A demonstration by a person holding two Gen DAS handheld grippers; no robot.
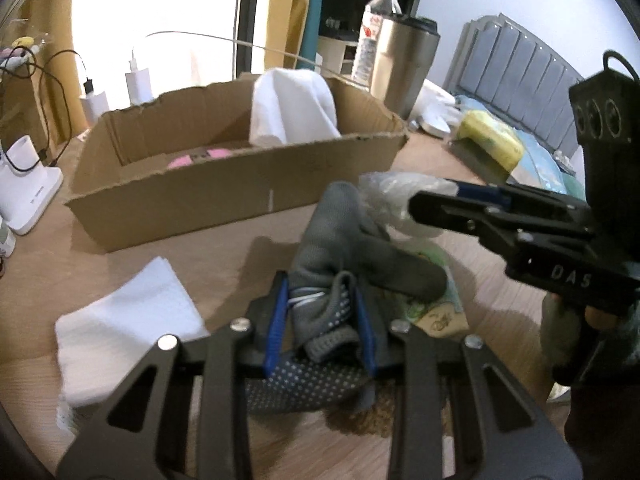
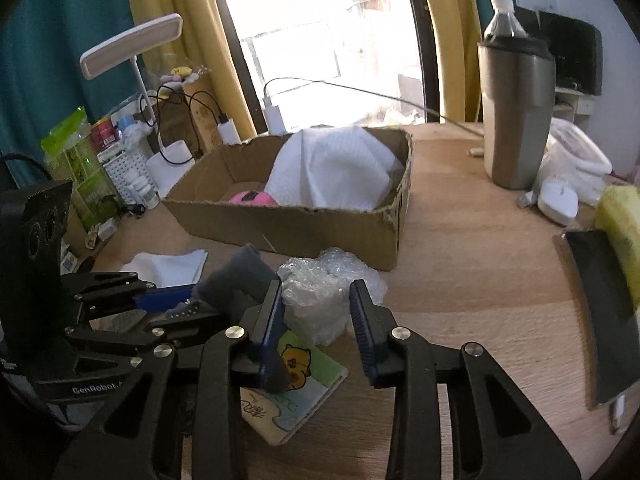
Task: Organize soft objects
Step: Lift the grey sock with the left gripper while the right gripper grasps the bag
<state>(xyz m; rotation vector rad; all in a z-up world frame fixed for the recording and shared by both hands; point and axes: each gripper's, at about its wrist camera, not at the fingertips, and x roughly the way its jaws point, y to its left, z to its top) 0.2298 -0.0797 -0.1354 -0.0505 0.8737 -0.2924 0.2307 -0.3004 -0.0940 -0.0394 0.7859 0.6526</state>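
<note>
We see the left gripper [image 1: 322,316] clamped on a grey sock [image 1: 352,248] lying near the table's [image 2: 472,264] front edge, before the cardboard box [image 2: 304,216]. The right gripper [image 2: 318,308] stands narrowed around a wad of bubble wrap [image 2: 324,292] just beside the sock; whether its pads press we cannot tell.

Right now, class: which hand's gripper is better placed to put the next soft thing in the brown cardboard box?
Probably the left gripper: it is clamped on the grey dotted sock. The right gripper only straddles the clear bubble wrap, not visibly gripping it. The cardboard box sits just beyond.
</note>
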